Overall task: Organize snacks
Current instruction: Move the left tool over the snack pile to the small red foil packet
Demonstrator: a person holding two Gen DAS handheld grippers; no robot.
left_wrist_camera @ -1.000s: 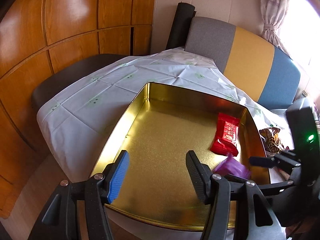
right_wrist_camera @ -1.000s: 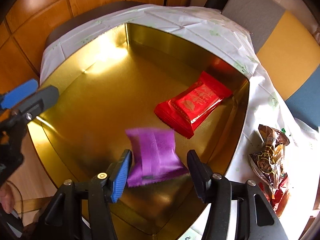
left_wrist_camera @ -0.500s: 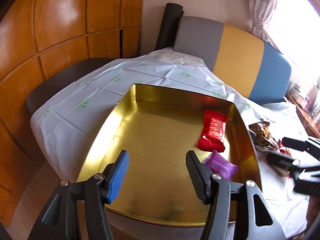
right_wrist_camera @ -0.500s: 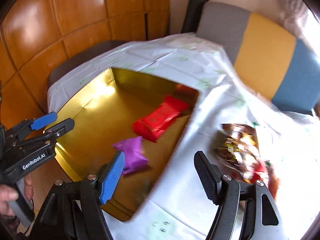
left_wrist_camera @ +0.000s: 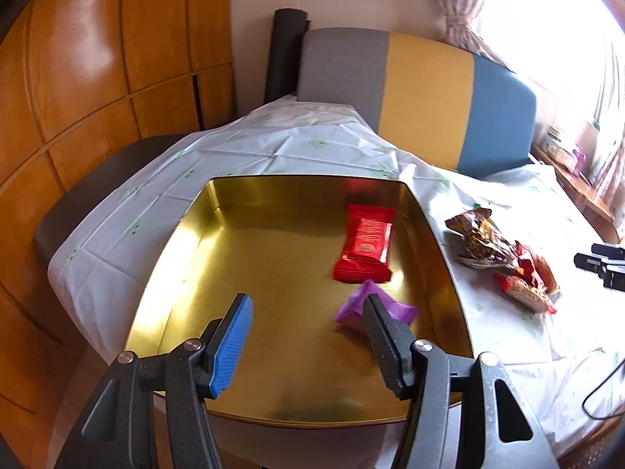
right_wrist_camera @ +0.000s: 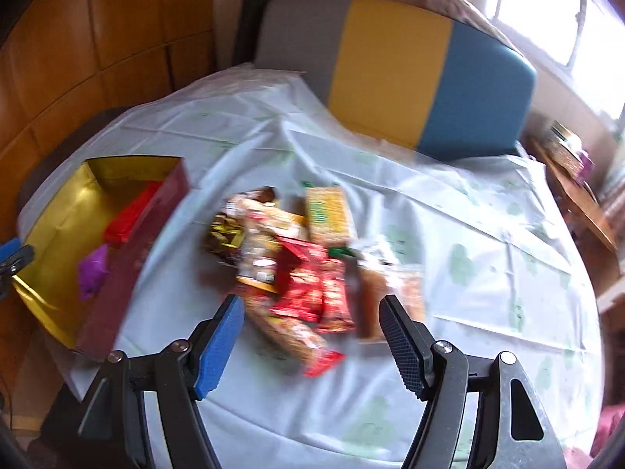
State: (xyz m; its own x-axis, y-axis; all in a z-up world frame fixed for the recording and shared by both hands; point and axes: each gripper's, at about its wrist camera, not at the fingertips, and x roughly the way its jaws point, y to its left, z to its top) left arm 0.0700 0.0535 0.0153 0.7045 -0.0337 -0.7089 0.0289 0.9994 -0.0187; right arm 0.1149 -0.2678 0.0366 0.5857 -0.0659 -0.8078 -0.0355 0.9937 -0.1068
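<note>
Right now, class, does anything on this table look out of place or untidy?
Yes. Only a red wrapped snack bar and a purple snack packet lie in the gold metal tin; the remaining snacks sit in a jumbled heap on the white tablecloth.

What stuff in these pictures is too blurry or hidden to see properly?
- Snack pile, right wrist view: motion blur smears the wrappers, no labels readable.
- Purple packet, left wrist view: partly behind the left gripper finger.
- Right gripper, left wrist view: cut off by the edge.

Black gripper [left_wrist_camera: 306,330] frames, blue/black pads, silver screws
</note>
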